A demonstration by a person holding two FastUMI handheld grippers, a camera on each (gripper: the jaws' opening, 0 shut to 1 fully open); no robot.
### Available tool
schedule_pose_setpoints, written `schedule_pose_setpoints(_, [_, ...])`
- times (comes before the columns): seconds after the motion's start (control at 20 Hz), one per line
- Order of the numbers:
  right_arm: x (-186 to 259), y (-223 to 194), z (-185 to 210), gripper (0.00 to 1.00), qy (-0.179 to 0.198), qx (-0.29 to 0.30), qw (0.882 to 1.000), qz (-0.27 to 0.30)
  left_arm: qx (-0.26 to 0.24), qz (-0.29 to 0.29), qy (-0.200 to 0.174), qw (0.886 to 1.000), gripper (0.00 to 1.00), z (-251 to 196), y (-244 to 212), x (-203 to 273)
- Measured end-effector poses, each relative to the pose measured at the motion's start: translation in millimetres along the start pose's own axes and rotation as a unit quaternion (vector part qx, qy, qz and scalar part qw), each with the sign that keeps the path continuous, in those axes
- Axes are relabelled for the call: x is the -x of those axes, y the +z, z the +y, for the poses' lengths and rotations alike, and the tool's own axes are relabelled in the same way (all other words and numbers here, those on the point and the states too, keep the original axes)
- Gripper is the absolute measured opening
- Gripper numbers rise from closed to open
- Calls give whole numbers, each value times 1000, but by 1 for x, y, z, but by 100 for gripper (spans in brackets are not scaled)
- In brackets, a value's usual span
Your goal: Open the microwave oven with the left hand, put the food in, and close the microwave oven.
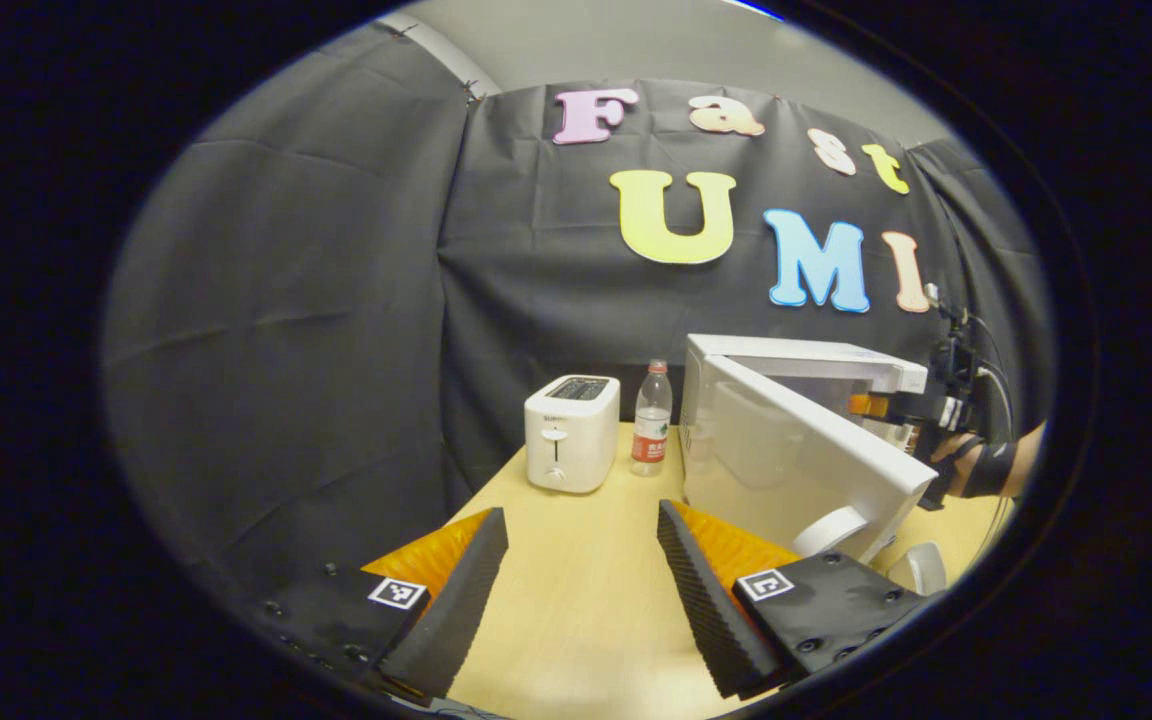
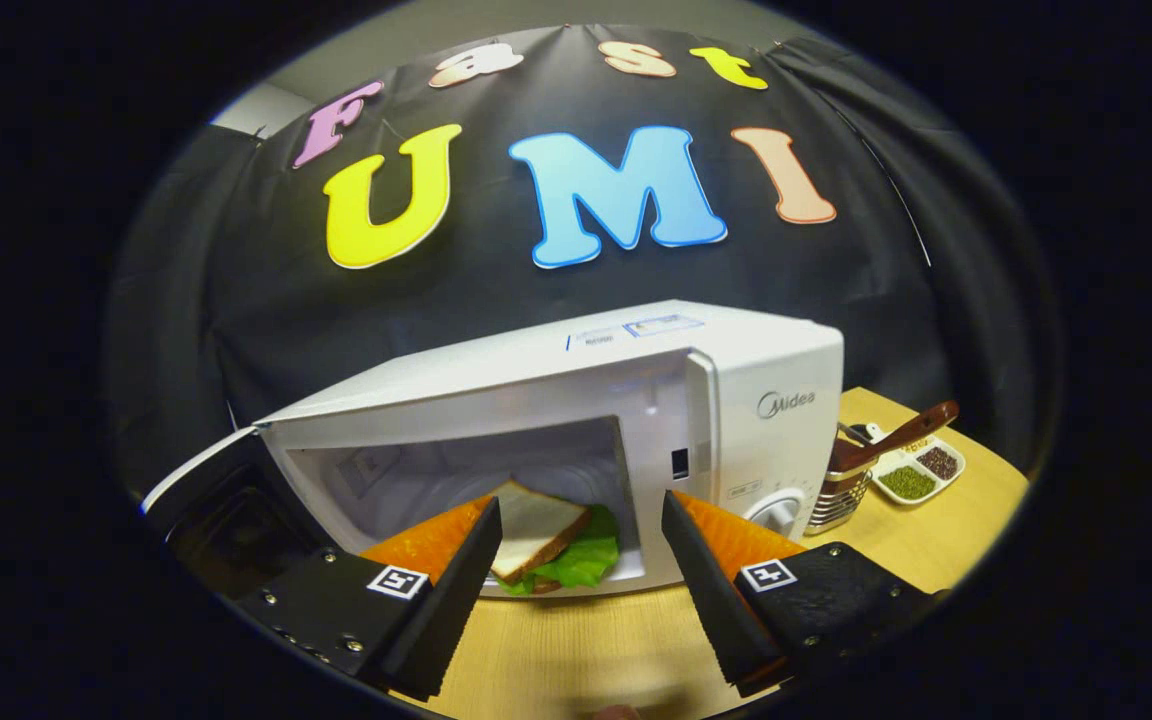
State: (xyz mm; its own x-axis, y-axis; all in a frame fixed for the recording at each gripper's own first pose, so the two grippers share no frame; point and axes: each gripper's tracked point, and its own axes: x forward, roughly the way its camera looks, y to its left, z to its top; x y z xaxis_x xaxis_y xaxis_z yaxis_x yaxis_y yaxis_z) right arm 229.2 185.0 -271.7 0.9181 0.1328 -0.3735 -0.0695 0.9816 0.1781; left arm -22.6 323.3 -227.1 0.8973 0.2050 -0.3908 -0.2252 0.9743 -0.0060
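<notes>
Right gripper view: sandwich (image 2: 541,545) beyond open hand-held gripper (image 2: 581,560)

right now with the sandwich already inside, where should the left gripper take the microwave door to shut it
Probably the door's free outer edge near its handle, from the outside face. It stands swung wide toward the left gripper, which is open, so a push there swings it toward the sandwich.
</notes>
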Motion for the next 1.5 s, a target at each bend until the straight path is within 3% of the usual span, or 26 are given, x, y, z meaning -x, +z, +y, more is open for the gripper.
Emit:
schedule_pose_setpoints(0.1, [24, 12, -8, 98, 7, 5, 1000, -11, 4, 5, -4, 1000, 90, -7, -6, -3])
schedule_pose_setpoints(0.35, [72, 35, -25, 98, 13, -4, 1000, -23, 13, 12, 14, 1000, 21, -17, -15, -10])
schedule_pose_setpoints(0.4, [80, 40, -28, 98, 15, -8, 999, -27, 19, 18, -1, 1000, 7, -28, -19, -5])
schedule_pose_setpoints(0.75, [135, 72, -54, 98, 17, 36, 997, -63, -24, 5, -35, 999, 7, -84, -22, 3])
schedule_pose_setpoints(1.0, [171, 89, -73, 98, 23, 92, 991, -90, -24, 5, -31, 999, 7, -106, -26, 10])
schedule_pose_setpoints(1.5, [221, 77, -127, 98, 10, 79, 994, -69, -26, 1, -37, 999, 7, -168, -24, 5])
